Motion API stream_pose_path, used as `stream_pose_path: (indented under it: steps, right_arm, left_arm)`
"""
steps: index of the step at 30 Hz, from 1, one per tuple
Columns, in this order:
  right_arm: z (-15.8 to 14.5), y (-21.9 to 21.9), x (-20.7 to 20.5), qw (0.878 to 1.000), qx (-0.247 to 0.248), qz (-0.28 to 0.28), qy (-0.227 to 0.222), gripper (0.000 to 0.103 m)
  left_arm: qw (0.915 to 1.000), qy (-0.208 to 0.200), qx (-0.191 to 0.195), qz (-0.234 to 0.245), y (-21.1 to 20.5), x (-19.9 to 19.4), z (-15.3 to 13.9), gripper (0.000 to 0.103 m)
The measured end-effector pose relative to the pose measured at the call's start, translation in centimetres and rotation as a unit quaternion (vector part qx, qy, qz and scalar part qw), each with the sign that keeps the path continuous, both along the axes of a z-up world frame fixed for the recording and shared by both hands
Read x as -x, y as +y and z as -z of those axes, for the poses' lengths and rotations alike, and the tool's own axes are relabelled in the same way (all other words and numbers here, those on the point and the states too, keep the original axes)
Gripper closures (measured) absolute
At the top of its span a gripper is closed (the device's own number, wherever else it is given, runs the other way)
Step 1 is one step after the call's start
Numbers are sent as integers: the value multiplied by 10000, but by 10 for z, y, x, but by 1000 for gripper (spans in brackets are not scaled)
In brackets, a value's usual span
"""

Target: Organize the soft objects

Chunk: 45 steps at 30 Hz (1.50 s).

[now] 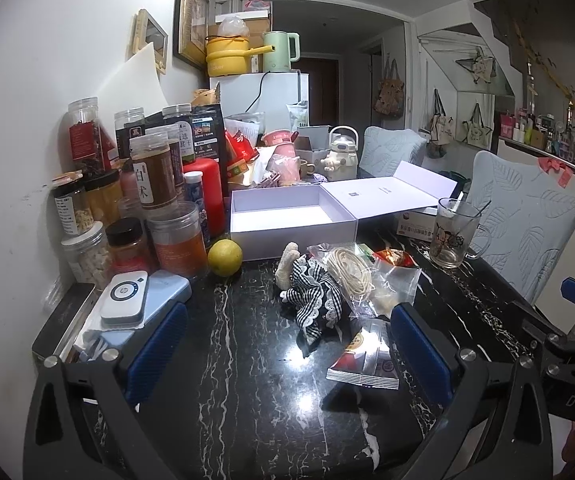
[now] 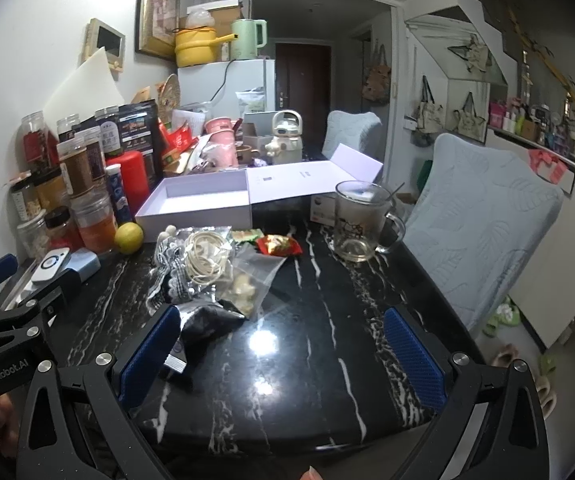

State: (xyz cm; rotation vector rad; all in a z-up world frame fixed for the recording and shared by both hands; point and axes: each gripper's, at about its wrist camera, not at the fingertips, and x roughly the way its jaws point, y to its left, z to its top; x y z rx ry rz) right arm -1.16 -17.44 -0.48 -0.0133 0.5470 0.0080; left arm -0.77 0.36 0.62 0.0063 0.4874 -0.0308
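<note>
Cluttered room, black marble table [image 1: 247,320] with white veins, glare spots on the polish. Your landmark is the open white box [image 1: 293,222], empty, lid folded flat to its right.

Left of the box: crowd of jars [image 1: 155,184] against the wall. A yellow-green lemon [image 1: 225,258] sits at the box's front-left corner, touching or nearly so. Right of the box, past the lid: glass mug [image 1: 453,234] with a cartoon print, something thin leaning inside it.

Just in front of the box lies the soft pile: a black-and-white checked cloth [image 1: 315,294] with lace edging, a pale plush piece at its far end, a coil of cream cord [image 1: 349,272] in clear wrap beside it, a clear bag [image 2: 253,282] with pale lumps, a red snack packet [image 2: 279,245]. Nearer you than the pile, a flat foil packet [image 1: 363,364].

Your left tongs [image 1: 287,352] are spread wide, blue pads apart, nothing between them; the cloth's near end lies just ahead. Your right tongs [image 2: 283,354] are likewise spread and empty, the left pad close beside the foil packet's edge.
</note>
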Motion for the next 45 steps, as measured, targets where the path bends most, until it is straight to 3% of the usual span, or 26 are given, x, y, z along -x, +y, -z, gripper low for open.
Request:
stream_pose_path:
  steps: [45]
  right_arm:
    - [-3, 2, 2, 10000, -2, -21, -46, 0]
  left_arm:
    - [9999, -21, -5, 106, -4, 5, 1, 0]
